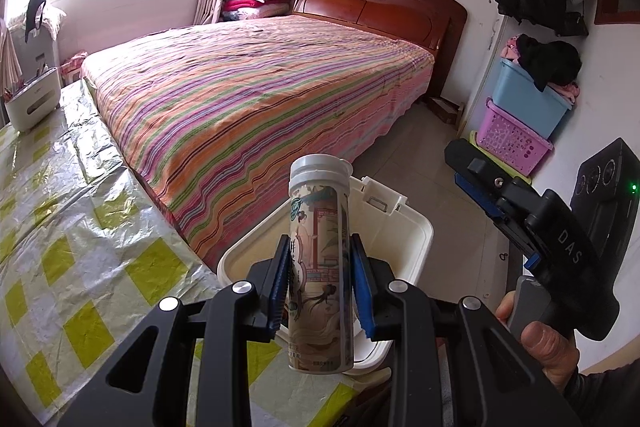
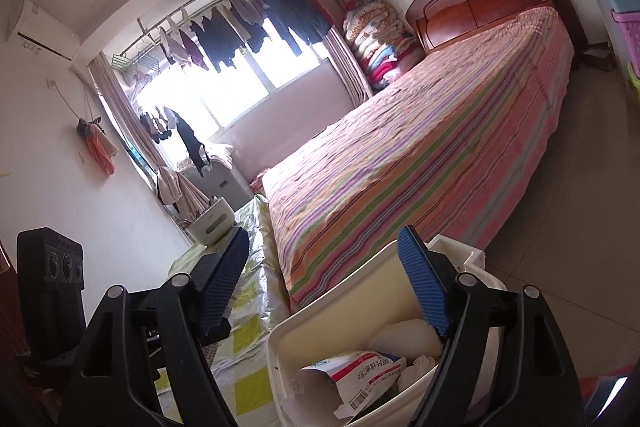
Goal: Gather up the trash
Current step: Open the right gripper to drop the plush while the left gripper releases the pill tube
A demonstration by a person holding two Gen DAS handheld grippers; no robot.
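A tall tube [image 1: 320,195] with a white cap and a printed picture label stands upright between the blue pads of my left gripper [image 1: 319,237], which is shut on it. Tube and gripper hang over the open white bin [image 1: 416,227] beside the table. A hand holds my right gripper [image 1: 460,167] to the right of the bin. In the right wrist view my right gripper [image 2: 324,233] is open above the bin [image 2: 280,331] with nothing between its pads. A red and white paper packet [image 2: 360,371] and a white wad [image 2: 404,337] lie inside the bin.
A table with a yellow-checked plastic cloth [image 1: 80,227] lies on the left, with a white box [image 1: 30,105] at its far end. A striped bed [image 1: 248,91] fills the room behind the bin. Stacked plastic baskets [image 1: 512,139] stand by the right wall.
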